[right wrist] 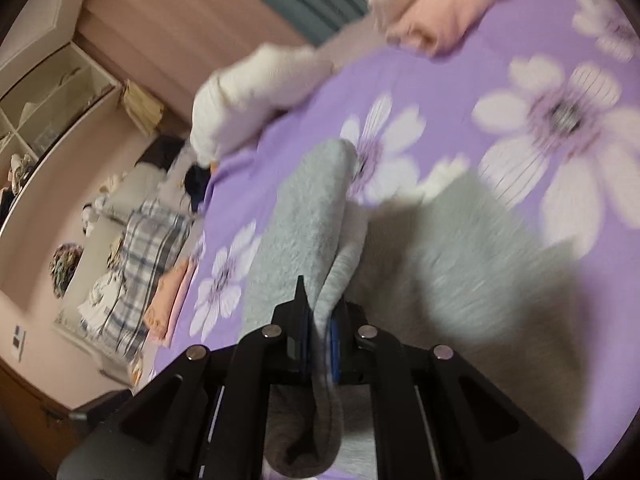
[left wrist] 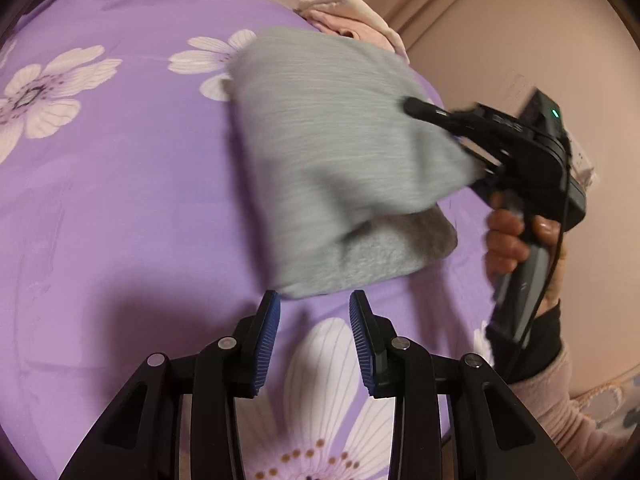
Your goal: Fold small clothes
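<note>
A grey fleece garment lies partly folded on a purple flowered bedsheet. My right gripper comes in from the right in the left wrist view, held by a hand, and is clamped on the garment's right edge, which is raised off the bed. In the right wrist view the right gripper is shut on a fold of the grey garment, and cloth hangs down between its blue pads. My left gripper stands open just short of the garment's near corner, with nothing between its fingers.
Pink clothes are piled at the bed's far edge. A white garment and a pink one lie further up the bed. A plaid cloth and clutter sit beside the bed, near a pink wall.
</note>
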The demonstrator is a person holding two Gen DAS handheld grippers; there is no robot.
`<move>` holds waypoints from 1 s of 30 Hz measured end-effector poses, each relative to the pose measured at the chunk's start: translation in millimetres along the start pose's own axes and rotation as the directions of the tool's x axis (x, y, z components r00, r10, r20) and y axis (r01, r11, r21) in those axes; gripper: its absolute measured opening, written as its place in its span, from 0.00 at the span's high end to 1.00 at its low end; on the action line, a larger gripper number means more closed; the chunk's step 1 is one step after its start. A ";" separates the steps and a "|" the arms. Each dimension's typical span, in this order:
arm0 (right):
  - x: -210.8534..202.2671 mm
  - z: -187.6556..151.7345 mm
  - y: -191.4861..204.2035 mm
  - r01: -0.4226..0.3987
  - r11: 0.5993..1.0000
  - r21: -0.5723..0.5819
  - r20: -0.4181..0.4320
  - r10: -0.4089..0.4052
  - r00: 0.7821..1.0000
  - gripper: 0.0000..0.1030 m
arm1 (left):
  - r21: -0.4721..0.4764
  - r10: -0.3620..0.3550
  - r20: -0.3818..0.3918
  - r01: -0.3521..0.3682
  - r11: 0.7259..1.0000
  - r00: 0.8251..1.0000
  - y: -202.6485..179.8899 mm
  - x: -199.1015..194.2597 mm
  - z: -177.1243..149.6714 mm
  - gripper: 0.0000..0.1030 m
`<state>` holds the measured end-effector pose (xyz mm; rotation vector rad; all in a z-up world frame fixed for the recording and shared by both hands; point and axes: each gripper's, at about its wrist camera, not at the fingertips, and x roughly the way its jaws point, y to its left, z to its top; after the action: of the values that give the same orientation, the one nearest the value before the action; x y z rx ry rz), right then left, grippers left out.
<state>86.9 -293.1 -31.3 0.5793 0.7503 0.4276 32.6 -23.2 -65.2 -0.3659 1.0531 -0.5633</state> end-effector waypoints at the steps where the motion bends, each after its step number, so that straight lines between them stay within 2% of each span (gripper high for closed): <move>1: -8.5 3.4 -5.1 0.024 1.000 0.001 0.022 -0.024 0.999 0.92 | -0.001 0.002 0.004 -0.002 1.000 1.000 0.7 -1.7 -0.1 0.68; 5: -29.3 10.0 -26.7 0.116 0.993 0.007 0.064 -0.116 0.991 0.91 | -0.009 0.007 0.020 -0.006 1.000 1.000 1.2 -4.0 4.8 0.68; 7: -22.9 5.7 -44.3 0.195 0.980 0.027 0.027 -0.195 0.980 0.91 | -0.014 -0.006 0.032 0.006 1.000 0.999 -2.4 -4.6 11.2 0.68; 10: -7.5 -5.1 -67.5 0.242 0.969 0.049 -0.040 -0.240 0.970 0.91 | 0.012 -0.013 0.067 0.012 1.000 0.998 -15.4 -8.1 28.7 0.68; 14: 1.2 -13.7 -71.8 0.213 0.976 0.036 -0.057 -0.211 0.976 0.91 | 0.076 -0.019 0.112 0.011 0.997 0.994 -42.2 -5.0 62.3 0.68; 17: 4.5 -13.7 -65.1 0.203 0.979 0.011 -0.056 -0.202 0.978 0.90 | 0.123 -0.056 0.118 0.041 0.992 0.991 -63.7 6.2 87.3 0.68; 21: 1.3 -15.8 -68.5 0.219 0.976 0.010 -0.057 -0.219 0.974 0.90 | 0.182 -0.020 0.145 -0.007 0.983 0.989 -81.6 28.9 117.4 0.68; 25: -9.8 -14.7 -71.4 0.219 0.976 0.011 -0.065 -0.218 0.974 0.90 | 0.167 0.020 0.087 -0.035 0.985 0.996 -73.6 58.8 125.3 0.68; 30: -14.4 -18.8 -70.1 0.227 0.974 -0.005 -0.083 -0.227 0.970 0.90 | 0.211 0.080 0.049 -0.088 0.973 0.996 -70.1 77.0 115.0 0.68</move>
<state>74.5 -348.4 -79.0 0.4755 0.8868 0.2389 145.7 -123.4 -29.7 -0.1427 0.9541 -0.5844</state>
